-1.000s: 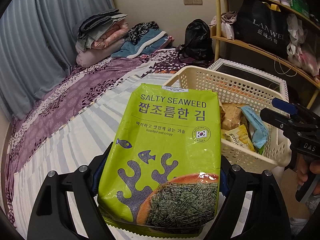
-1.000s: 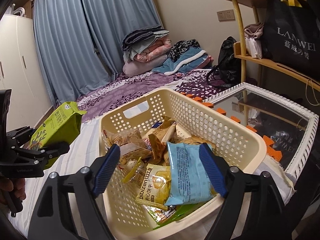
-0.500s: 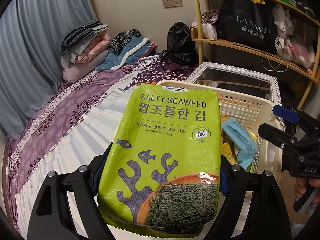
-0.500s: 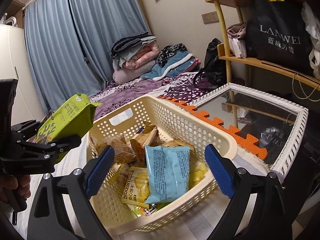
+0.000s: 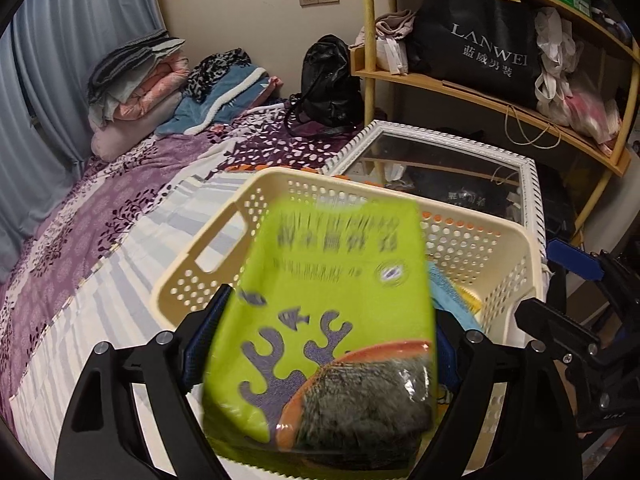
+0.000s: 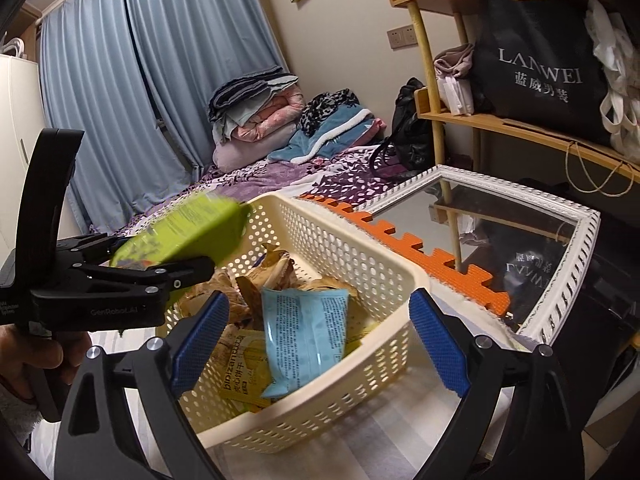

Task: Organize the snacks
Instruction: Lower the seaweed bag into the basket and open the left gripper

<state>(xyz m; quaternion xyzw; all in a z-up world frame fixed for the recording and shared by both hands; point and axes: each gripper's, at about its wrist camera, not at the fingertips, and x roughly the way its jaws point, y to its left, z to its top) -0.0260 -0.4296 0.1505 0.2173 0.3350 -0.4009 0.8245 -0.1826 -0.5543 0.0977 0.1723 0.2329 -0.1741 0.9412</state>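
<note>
Lime-green seaweed bag (image 5: 328, 320), cream basket (image 5: 516, 248)

A glossy green foil seaweed bag (image 5: 324, 320) above a perforated cream plastic basket (image 6: 360, 264); beyond, purple printed cloth bedding (image 5: 120, 200), a glass-topped table (image 6: 520, 240) and wooden shelving (image 6: 500, 124).

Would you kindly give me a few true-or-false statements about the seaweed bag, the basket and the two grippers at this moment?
1. The left gripper holds the green seaweed bag. True.
2. The right gripper grips the blue packet. False: it is open and holds nothing; the packet lies in the basket.
3. The cream basket contains no snacks. False: several packets lie inside.
4. The seaweed bag is above the basket's rim, not lying inside. True.
</note>
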